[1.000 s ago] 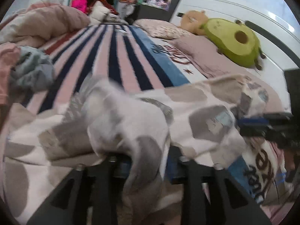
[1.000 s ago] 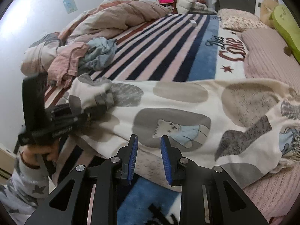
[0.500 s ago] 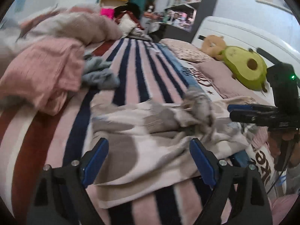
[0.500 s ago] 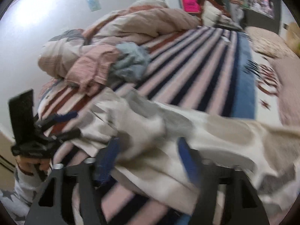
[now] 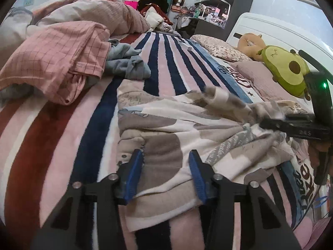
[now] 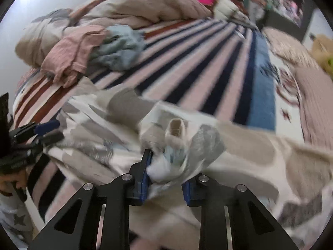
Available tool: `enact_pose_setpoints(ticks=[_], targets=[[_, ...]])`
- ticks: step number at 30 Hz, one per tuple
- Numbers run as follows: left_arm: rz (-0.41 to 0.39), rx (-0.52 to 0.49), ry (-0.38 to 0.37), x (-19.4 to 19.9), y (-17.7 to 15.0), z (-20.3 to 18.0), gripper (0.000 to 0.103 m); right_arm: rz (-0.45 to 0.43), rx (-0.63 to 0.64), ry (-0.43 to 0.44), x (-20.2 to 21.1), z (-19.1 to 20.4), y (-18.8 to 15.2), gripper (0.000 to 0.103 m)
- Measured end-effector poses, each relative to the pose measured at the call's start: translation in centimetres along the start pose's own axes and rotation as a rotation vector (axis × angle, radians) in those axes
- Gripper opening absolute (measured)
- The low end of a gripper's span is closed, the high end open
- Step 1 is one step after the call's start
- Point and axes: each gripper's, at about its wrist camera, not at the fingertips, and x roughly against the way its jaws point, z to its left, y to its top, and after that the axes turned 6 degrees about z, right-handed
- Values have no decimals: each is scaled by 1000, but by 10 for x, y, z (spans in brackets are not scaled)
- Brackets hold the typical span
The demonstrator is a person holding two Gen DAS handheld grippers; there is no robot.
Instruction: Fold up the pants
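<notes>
The pants are cream with grey patches and lie rumpled on the striped blanket. My left gripper is open, its blue pads either side of the pants' near edge, holding nothing. It also shows at the left in the right wrist view. My right gripper is shut on a bunched fold of the pants, lifted a little off the bed. In the left wrist view the right gripper sits at the right with cloth in it.
A pink checked garment and a grey-blue garment lie piled at the left. A heaped duvet is behind them. Pillows and an avocado plush line the headboard at the right.
My left gripper let go of the pants and opened, then narrowed over their near edge. My right gripper opened wide, then closed on a bunch of the pants and raised it.
</notes>
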Motion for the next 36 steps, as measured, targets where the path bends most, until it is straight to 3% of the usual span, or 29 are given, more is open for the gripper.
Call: enact_pose_setpoints(ticks=[5,8,11,14,17,20,22,23,24,25,36], targets=[[0,-17,14,-4,-2,-4,42,57,-120,67,5,-34,-32,35],[1,-21,15,0,-2,-6,42,53,-129,74,17,-38,-43,38],[-18,-8,-6,9,4,-7,46,3,-80,51,35,-30,-37,43],[-69,7,-32,22,9,-8,55,-68,-81,64,49,-31,-23,57],[-84,-5,-60,25,15,-14,55,-105,-53,44,51,-27,-4,57],[-68,-31,-57,15,19,-21,55,-53,-10,119,32,-19,11,57],[-33,-36,-58,3,18,-22,55,2,40,114,15,-9,15,54],[-15,-33,-70,-2,16,-21,55,22,63,96,7,-5,13,39],[4,-30,-82,-7,12,-20,55,40,73,90,3,-4,11,15],[11,-32,-82,-10,9,-19,55,68,74,90,-4,-4,6,8],[30,-58,-74,-3,-13,-19,55,112,6,37,15,-34,-43,4]])
